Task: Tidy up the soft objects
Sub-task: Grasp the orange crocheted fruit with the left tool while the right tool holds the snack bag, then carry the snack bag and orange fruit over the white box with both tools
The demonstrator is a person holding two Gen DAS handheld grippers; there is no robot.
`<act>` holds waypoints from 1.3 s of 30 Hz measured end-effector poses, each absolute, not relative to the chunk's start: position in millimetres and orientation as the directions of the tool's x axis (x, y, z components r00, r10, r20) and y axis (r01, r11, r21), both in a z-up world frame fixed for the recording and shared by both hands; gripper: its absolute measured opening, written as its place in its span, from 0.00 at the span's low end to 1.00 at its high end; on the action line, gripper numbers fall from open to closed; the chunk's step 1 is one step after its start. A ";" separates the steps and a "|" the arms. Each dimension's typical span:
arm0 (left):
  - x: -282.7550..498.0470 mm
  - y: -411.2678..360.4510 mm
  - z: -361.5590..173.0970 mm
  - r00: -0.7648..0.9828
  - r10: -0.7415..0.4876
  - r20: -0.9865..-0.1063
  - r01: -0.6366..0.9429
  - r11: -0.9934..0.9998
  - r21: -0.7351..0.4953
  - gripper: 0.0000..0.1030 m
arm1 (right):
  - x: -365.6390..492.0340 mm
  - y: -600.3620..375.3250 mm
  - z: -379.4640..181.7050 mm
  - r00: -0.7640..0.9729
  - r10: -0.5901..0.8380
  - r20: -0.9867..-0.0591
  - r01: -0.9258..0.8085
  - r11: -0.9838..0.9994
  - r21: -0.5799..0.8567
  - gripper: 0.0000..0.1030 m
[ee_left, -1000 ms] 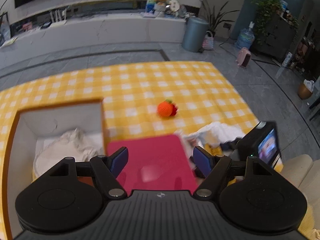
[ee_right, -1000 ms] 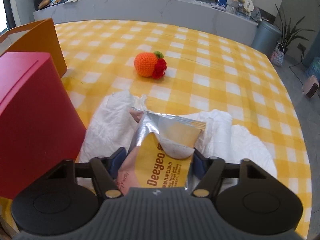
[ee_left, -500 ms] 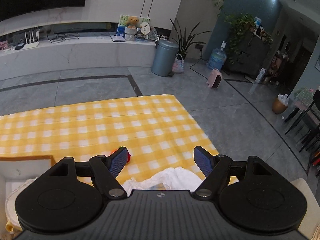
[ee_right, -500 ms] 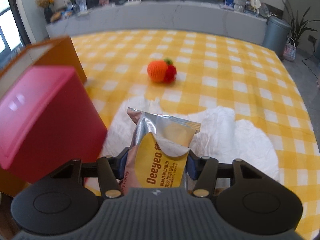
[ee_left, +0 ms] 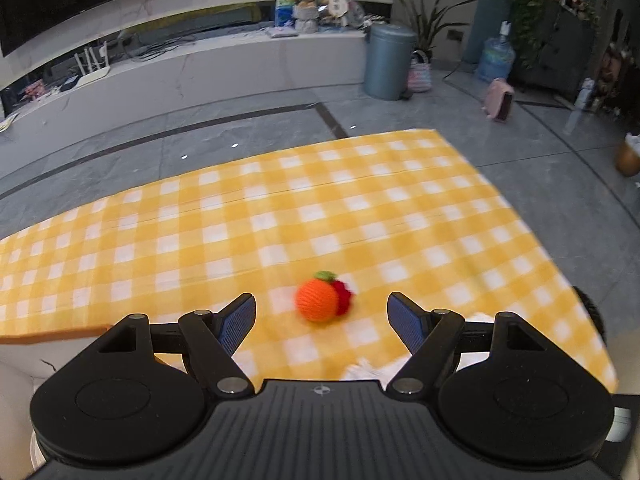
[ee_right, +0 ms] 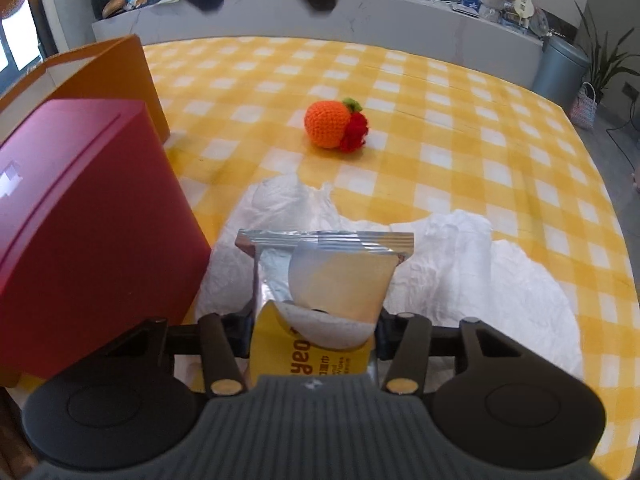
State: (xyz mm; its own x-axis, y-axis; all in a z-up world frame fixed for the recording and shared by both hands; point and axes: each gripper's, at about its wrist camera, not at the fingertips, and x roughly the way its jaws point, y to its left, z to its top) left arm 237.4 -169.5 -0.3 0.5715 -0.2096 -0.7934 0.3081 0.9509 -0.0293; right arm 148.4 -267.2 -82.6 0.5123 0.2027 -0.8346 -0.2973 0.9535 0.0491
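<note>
Right gripper (ee_right: 314, 330): its jaws are closing on a foil wipes packet (ee_right: 324, 280), one finger against each side edge; the packet is standing up between them, sealed end away from the camera.
Left gripper (ee_left: 322, 322): its jaws are standing wide apart and holding nothing; the blue pads (ee_left: 239, 322) are framing a crocheted orange toy (ee_left: 324, 300) that is lying beyond the tips, not touching them.
Beneath the packet: a crumpled white cloth (ee_right: 460, 268) is spreading over the yellow checked tablecloth (ee_right: 460, 140) just behind and beside the right fingers.
Crocheted orange toy: it is sitting alone on the tablecloth, well apart from the cloth, with a green leaf and a red knitted piece on one side.
Containers: a red box (ee_right: 84, 216) is standing just left of the cloth; an orange-walled box (ee_right: 120, 72) is standing behind it, and its rim (ee_left: 56, 334) is also showing at the left of the left wrist view.
Step in hand (judgement): the right gripper is securing the packet while the left is lining up on the toy.
Next move (judgement): the left gripper is needing to come lower until the toy sits between the pads, then squeeze gently, since knitted stuffing gives and rolls; the packet is needing a firm hold before lifting, because foil slips.
Destination: which box is taking which item cannot be told.
</note>
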 end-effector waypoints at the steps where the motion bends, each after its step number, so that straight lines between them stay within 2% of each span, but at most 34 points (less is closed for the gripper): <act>1: 243.8 -168.6 -5.1 0.565 -0.195 -0.802 0.296 0.955 -0.023 0.86 | 146.9 -270.5 -80.7 0.516 0.207 -0.832 -0.288 0.956 0.059 0.49; 11: 295.6 -182.6 -56.9 0.439 -0.142 -0.887 0.266 0.964 -0.023 0.86 | 144.5 -278.0 -75.7 0.523 0.242 -0.817 -0.273 0.956 0.109 0.50; 16: 315.3 -183.9 -69.1 0.375 -0.190 -0.907 0.214 0.970 -0.115 0.85 | 145.9 -279.2 -76.1 0.521 0.246 -0.817 -0.276 0.955 0.112 0.50; 20: 326.3 -194.0 -84.4 0.331 -0.094 -0.939 0.233 0.972 -0.015 0.86 | 148.2 -278.7 -78.2 0.509 0.250 -0.824 -0.283 0.952 0.114 0.50; 23: 331.1 -191.4 -87.7 0.303 -0.156 -0.940 0.204 0.974 -0.096 0.77 | 149.4 -278.3 -78.0 0.507 0.257 -0.823 -0.287 0.950 0.119 0.50; 25: 332.4 -191.6 -90.4 0.282 -0.166 -0.945 0.198 0.974 -0.112 0.76 | 149.8 -278.6 -78.4 0.507 0.260 -0.822 -0.289 0.950 0.122 0.50; 26: 332.4 -191.9 -91.7 0.269 -0.176 -0.947 0.203 0.971 -0.123 0.67 | 149.9 -278.9 -78.6 0.507 0.258 -0.822 -0.288 0.950 0.121 0.50; 27: 331.5 -191.9 -91.8 0.259 -0.195 -0.946 0.212 0.967 -0.141 0.54 | 150.3 -279.5 -79.0 0.507 0.258 -0.822 -0.286 0.950 0.122 0.50; 28: 330.0 -192.5 -91.8 0.249 -0.211 -0.945 0.221 0.963 -0.157 0.51 | 150.3 -280.2 -79.3 0.506 0.258 -0.823 -0.284 0.951 0.123 0.50; 33: 325.5 -200.1 -83.6 0.289 -0.164 -0.943 0.251 0.964 -0.091 0.46 | 150.7 -281.2 -80.0 0.507 0.255 -0.823 -0.280 0.952 0.123 0.50; 39: 307.2 -199.2 -51.1 0.411 -0.155 -0.898 0.252 0.966 -0.052 0.46 | 146.0 -282.6 -73.5 0.522 0.257 -0.813 -0.287 0.951 0.116 0.50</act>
